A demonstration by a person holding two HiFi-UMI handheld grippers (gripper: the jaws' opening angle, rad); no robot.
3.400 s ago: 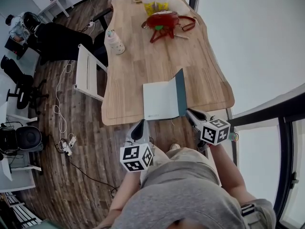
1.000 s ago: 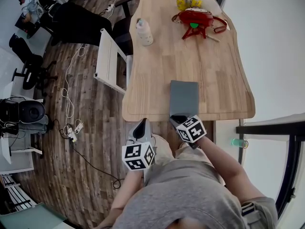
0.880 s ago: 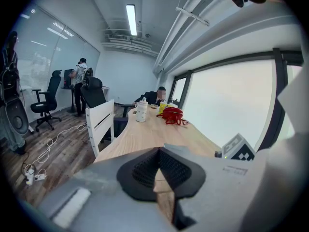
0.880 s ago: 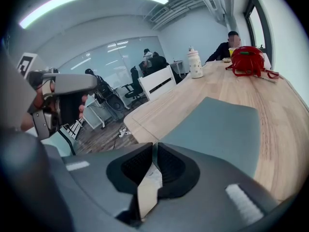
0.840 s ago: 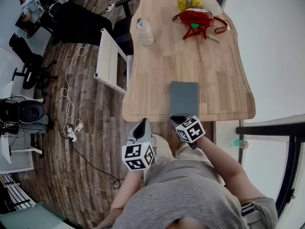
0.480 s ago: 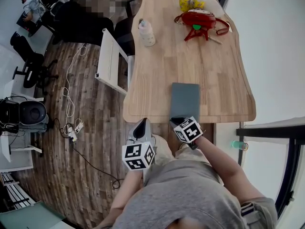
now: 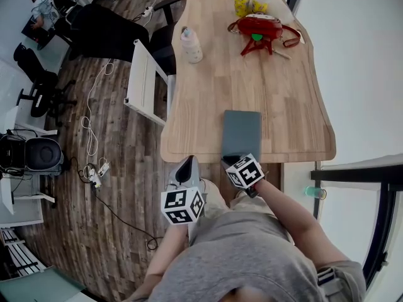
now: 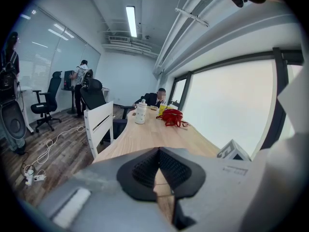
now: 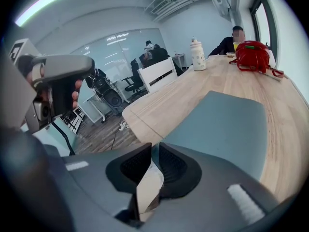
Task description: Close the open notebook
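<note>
The notebook (image 7: 242, 129) lies closed on the wooden table (image 7: 283, 93), grey-teal cover up, close to the near edge. In the right gripper view the cover (image 9: 222, 124) fills the space just ahead of the jaws. My right gripper (image 7: 230, 161) hovers at the notebook's near edge; its jaws have just been opening and stand a narrow gap apart (image 9: 154, 151), pinching nothing, with only the cover's edge and the table showing through. My left gripper (image 7: 186, 165) hangs off the table's near left corner, shut (image 8: 158, 151) on nothing.
A red bag (image 7: 259, 27), yellow cups (image 7: 242, 5) and a white bottle (image 7: 191, 46) stand at the table's far end. A white chair (image 7: 148, 80) sits along the left side. Cables lie on the floor at left. A person sits at the far end (image 8: 161, 96).
The notebook stood open with its cover raised in the earliest frame; now it lies closed. Over the last second the right gripper has drawn slightly back from the near edge.
</note>
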